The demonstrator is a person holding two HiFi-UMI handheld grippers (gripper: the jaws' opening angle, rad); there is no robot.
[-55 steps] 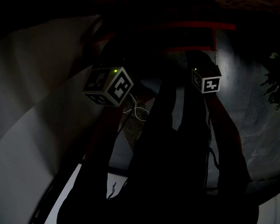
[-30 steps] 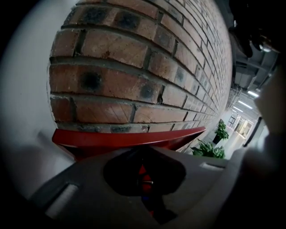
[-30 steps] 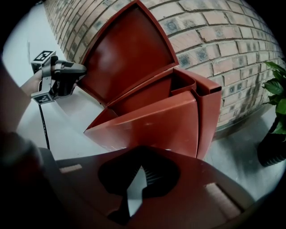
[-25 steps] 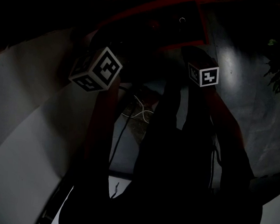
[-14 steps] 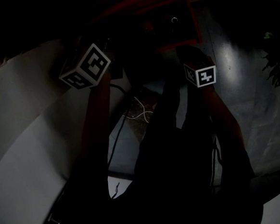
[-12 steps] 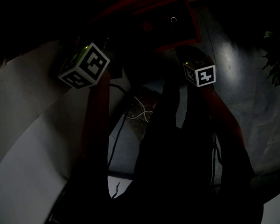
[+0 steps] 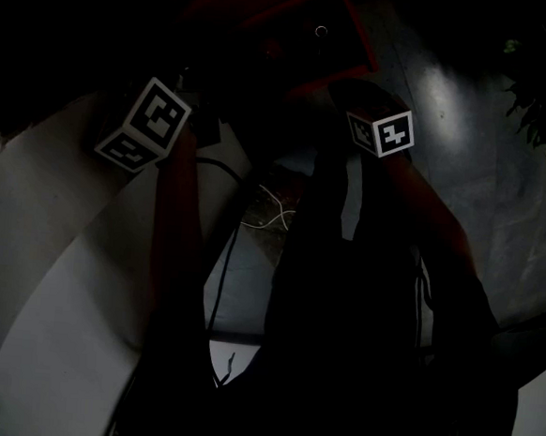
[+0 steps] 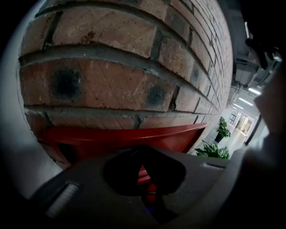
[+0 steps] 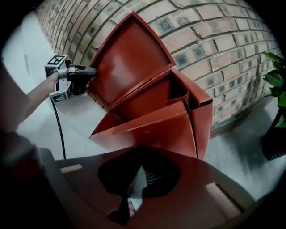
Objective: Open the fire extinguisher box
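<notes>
Against the brick wall (image 9: pixel 223 40), the box (image 9: pixel 156 129) stood open. We had raised the left gripper (image 9: pixel 91 72) higher, pinching the lid (image 9: pixel 129 58); the right gripper (image 9: pixel 134 183) hung pressed together, holding nothing.

A wall of red-brown bricks with grey mortar joints (image 9: pixel 223 40) is running across the back of the right gripper view and is filling the upper part of the left gripper view. A smooth grey floor (image 9: pixel 241 152) is stretching along its foot. In the very dim head view this floor is catching a soft patch of light. A leafy green plant in a dark pot (image 9: pixel 276 85) is standing near the wall at the right. A plain white surface (image 9: pixel 27 53) is spreading at the left. Down a far corridor, bright ceiling strip lights (image 8: pixel 245 101) are shining and more green plants (image 8: pixel 213 150) are standing along the brickwork.
</notes>
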